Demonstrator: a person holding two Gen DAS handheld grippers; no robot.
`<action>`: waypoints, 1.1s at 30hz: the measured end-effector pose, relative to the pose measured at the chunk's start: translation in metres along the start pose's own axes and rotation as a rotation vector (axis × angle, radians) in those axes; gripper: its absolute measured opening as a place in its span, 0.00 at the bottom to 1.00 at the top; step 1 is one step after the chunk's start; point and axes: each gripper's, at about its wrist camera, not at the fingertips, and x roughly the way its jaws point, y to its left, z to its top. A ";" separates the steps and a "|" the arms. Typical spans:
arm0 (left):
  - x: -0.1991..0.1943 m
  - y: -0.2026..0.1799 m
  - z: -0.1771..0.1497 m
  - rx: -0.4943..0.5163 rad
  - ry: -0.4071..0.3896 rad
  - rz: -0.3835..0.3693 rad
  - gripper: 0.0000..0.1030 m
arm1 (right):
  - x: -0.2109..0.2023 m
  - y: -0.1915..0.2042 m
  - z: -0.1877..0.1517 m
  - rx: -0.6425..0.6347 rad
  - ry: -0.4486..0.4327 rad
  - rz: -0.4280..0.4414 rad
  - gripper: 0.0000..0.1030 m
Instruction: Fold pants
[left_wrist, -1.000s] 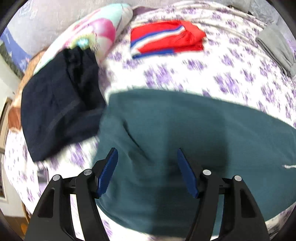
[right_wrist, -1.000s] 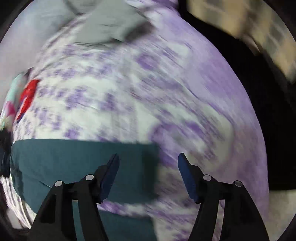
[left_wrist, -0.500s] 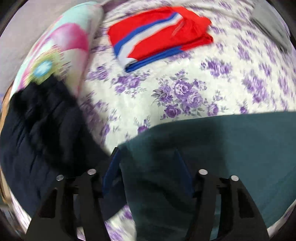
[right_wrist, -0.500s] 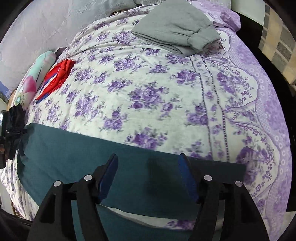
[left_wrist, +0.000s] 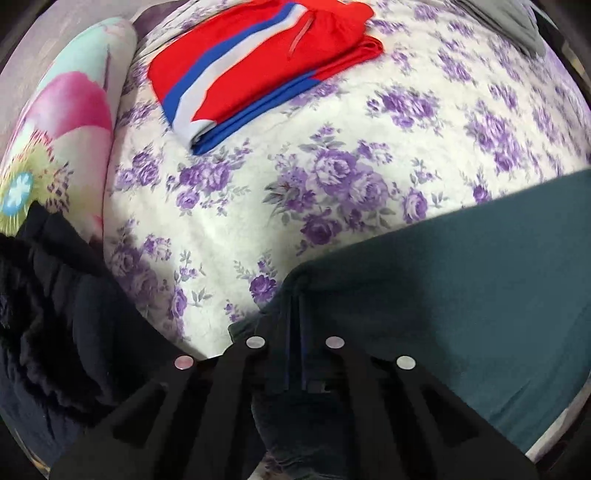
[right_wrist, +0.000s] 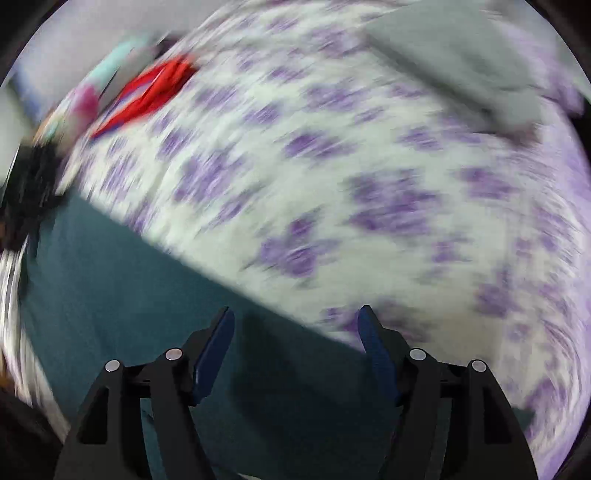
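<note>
My left gripper (left_wrist: 294, 332) has just snapped shut on the corner of the teal pants (left_wrist: 461, 295) lying across the floral bedspread (left_wrist: 332, 177) — 1 end secured — while my right gripper (right_wrist: 297, 332), jaws wide apart, swings in over the other end, nothing grabbed yet.

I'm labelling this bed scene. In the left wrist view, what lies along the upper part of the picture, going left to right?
Colourful floral pillow → folded red garment with blue and white stripes → purple-flowered white bedsheet → folded grey garment at the far right edge.
</note>
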 end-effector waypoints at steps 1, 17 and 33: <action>-0.001 0.001 0.000 -0.013 -0.005 -0.003 0.02 | 0.008 0.007 0.000 -0.048 0.045 -0.005 0.39; 0.001 0.034 0.009 -0.319 -0.023 0.180 0.07 | 0.007 -0.019 0.052 0.086 -0.085 -0.114 0.57; -0.060 -0.044 -0.082 -0.451 -0.116 -0.031 0.51 | -0.054 -0.157 -0.091 0.589 -0.140 -0.102 0.46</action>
